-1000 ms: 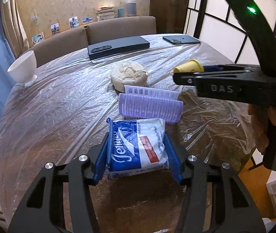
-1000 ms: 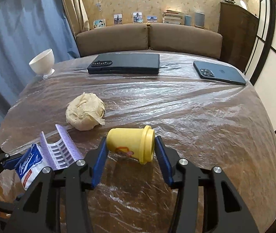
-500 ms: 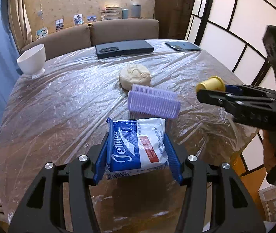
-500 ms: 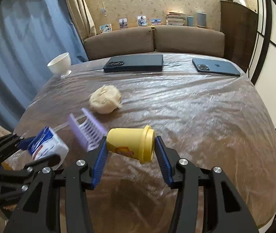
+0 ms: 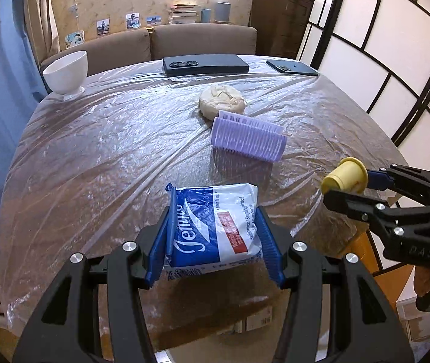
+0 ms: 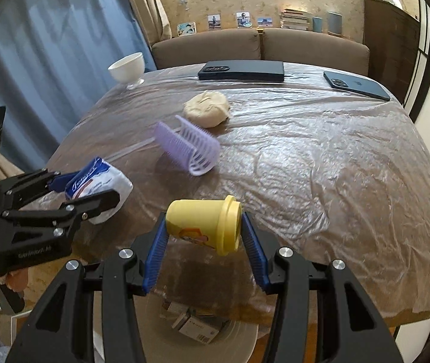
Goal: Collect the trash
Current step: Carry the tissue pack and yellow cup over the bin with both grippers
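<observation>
My left gripper (image 5: pixel 213 242) is shut on a blue and white tissue pack (image 5: pixel 215 227), held above the near edge of the plastic-covered table (image 5: pixel 109 151). That pack (image 6: pixel 97 181) and the left gripper (image 6: pixel 84 189) also show at the left of the right wrist view. A yellow cup (image 6: pixel 204 224) lies sideways between the blue pads of my right gripper (image 6: pixel 204 239), which is shut on it; the cup (image 5: pixel 343 177) appears at the right of the left wrist view. A beige crumpled wad (image 5: pixel 222 104) and a purple ribbed holder (image 5: pixel 246 143) rest mid-table.
A white bowl (image 5: pixel 66 72) stands at the far left corner. A black flat case (image 5: pixel 206 65) and a dark phone (image 5: pixel 292 66) lie at the far edge, before a brown sofa (image 5: pixel 184 42). Below the table's near edge sits a round bin (image 6: pixel 203 332) holding small boxes.
Both grippers have drawn back toward the table's near edge with their loads still held. The table items now look farther away, and the bin has come into the right wrist view.
</observation>
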Tool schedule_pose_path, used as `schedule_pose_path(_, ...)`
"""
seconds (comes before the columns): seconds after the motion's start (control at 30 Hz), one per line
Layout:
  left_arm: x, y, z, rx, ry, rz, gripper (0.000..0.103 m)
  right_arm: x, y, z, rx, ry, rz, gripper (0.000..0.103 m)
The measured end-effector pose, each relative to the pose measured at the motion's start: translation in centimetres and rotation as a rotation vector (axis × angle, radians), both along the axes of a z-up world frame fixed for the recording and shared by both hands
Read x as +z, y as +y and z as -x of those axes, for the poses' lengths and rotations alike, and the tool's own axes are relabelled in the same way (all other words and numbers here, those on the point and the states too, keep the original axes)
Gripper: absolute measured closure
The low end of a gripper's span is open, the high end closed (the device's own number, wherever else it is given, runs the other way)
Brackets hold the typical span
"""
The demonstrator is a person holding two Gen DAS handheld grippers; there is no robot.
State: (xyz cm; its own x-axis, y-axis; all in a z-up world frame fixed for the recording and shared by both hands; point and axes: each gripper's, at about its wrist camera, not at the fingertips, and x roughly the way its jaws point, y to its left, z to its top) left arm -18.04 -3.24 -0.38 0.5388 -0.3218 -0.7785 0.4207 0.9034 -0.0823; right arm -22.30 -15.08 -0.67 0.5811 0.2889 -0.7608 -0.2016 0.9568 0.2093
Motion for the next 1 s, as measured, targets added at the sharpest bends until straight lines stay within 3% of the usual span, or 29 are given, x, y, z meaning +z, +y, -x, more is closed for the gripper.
schedule_pose_path(1.0, -0.1, 2.1, 5.7, -0.021, 0.057, -0.017, 0.049, -1.0, 1.7, 6.4, 0.109, 0.062, 0.007, 0.055)
